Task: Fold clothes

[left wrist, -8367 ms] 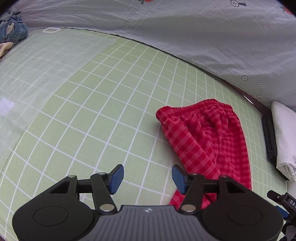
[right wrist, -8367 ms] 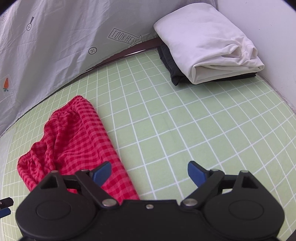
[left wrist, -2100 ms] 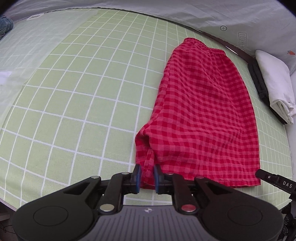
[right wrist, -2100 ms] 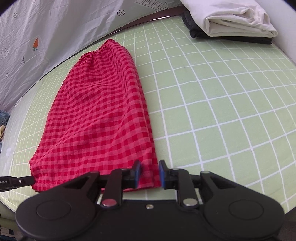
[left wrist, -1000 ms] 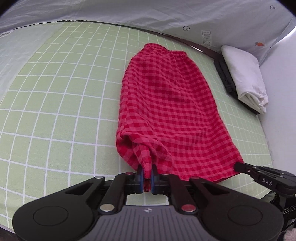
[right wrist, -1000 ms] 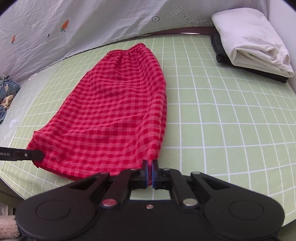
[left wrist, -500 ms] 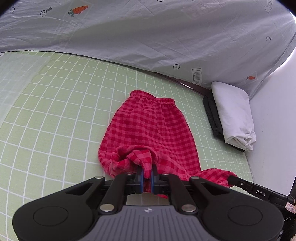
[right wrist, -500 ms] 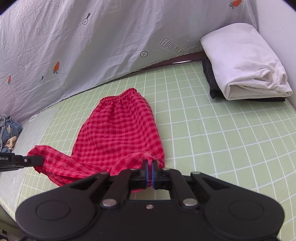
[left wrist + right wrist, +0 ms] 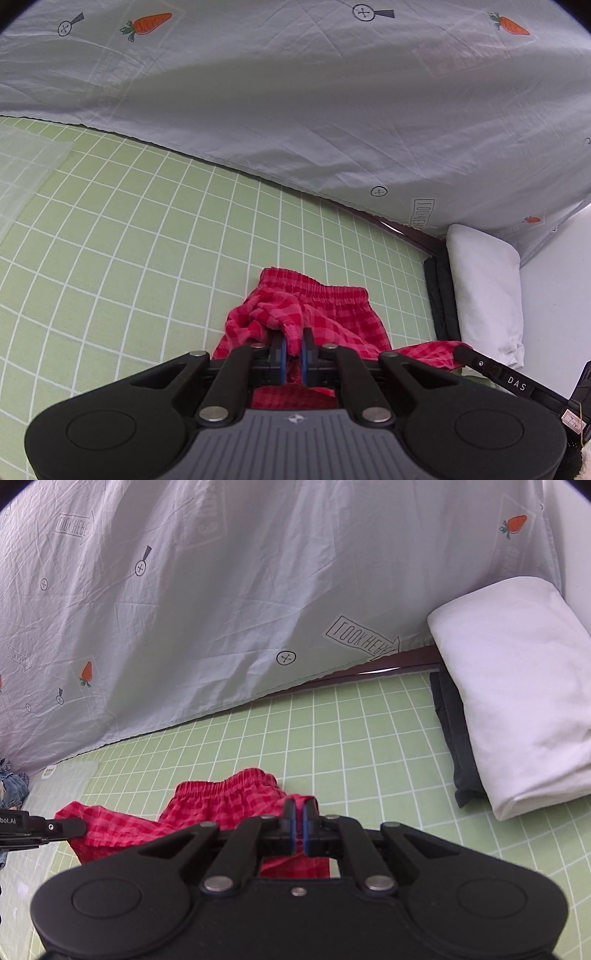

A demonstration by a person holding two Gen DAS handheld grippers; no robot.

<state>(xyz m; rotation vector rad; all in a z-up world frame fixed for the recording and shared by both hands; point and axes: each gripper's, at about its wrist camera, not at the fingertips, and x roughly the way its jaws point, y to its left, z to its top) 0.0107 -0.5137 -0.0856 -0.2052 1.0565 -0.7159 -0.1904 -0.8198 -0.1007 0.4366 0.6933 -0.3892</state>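
Red checked shorts lie bunched on the green grid mat, ahead of both tools. Left tool pinches one hem corner; right tool pinches the other. Only the right view shows denim far left.

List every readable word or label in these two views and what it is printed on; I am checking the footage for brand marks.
"DAS": on the black arm of the right tongs, letters spaced apart.
"bot.AI": on the black arm of the left tongs, start cut off by the frame edge.
"LOOK HERE": in arrow outlines on the pale grey printed sheet; upside down there.
Small tag at the left wrist view's right edge: too small to read.
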